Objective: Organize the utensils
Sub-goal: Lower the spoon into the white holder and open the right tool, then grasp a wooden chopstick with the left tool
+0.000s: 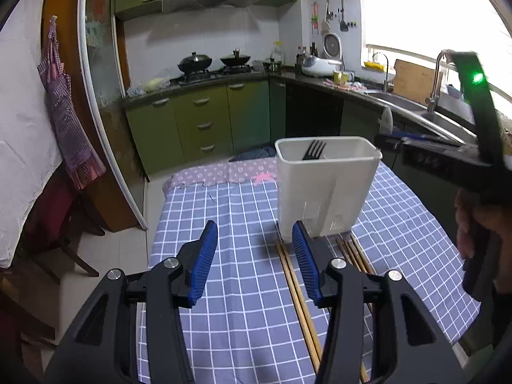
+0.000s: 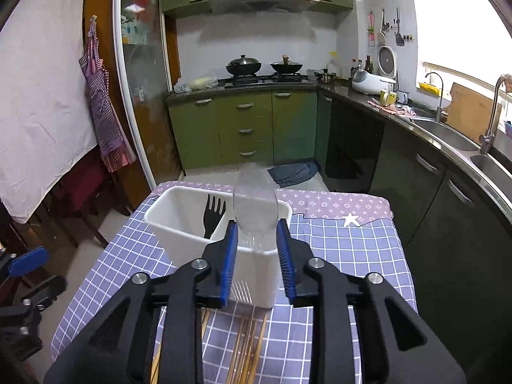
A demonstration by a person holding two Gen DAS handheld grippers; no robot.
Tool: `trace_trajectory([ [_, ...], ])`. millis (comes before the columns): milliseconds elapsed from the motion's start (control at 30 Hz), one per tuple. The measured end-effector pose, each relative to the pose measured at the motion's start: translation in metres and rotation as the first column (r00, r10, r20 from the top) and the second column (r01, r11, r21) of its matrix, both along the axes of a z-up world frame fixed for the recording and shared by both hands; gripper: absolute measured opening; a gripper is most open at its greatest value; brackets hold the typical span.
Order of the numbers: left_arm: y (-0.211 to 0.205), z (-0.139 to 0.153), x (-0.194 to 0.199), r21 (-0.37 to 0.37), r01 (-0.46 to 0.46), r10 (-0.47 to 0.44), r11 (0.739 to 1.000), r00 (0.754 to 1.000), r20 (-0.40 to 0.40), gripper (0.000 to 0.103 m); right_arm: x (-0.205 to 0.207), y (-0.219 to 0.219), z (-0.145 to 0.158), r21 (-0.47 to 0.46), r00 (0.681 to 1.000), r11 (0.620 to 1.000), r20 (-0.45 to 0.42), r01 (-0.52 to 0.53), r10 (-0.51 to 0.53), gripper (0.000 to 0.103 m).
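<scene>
A white two-compartment utensil holder [image 1: 323, 188] [image 2: 179, 230] stands on the checked tablecloth. A black fork [image 1: 315, 150] [image 2: 213, 212] sticks up from its left compartment. A clear plastic spoon [image 2: 255, 204] stands bowl-up over the right compartment, between the blue pads of my right gripper [image 2: 256, 224]. The pads stand apart on either side and do not clamp it. My left gripper [image 1: 255, 225] hovers open over the cloth in front of the holder, with nothing between its fingers. Several wooden chopsticks [image 1: 299, 291] [image 2: 246, 345] lie on the cloth in front of the holder.
The blue checked cloth [image 1: 230, 304] covers a small table whose left edge drops to the tiled floor. A dark chair [image 1: 54, 224] stands at the left. Dark counter cabinets and a sink [image 2: 454, 137] run along the right. A hand [image 1: 470, 227] holds the right gripper's handle.
</scene>
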State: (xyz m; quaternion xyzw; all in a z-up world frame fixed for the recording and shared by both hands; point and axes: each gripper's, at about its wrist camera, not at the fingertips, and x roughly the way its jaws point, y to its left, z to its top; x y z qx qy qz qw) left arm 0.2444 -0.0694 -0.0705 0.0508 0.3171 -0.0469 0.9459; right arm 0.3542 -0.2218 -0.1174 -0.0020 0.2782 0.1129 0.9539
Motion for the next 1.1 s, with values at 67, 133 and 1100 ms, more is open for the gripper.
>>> trace_trajectory([
  [67, -0.003, -0.003, 0.003, -0.005, 0.006, -0.006, 1.0, 1.0, -0.026, 0.047, -0.007, -0.003, 0.005, 0.001, 1.0, 1.0, 0.0, -0.014, 0.014, 0.036],
  [133, -0.008, -0.008, 0.006, -0.001, 0.012, -0.012, 1.0, 0.998, -0.057, 0.047, -0.012, -0.007, 0.012, 0.005, 1.0, 1.0, 0.005, -0.017, 0.017, 0.037],
  [1100, -0.026, -0.128, 0.102, 0.001, -0.053, 0.043, 0.999, 0.808, -0.588, 0.028, -0.003, -0.029, -0.107, -0.013, 0.821, 0.99, -0.56, -0.142, 0.111, 0.028],
])
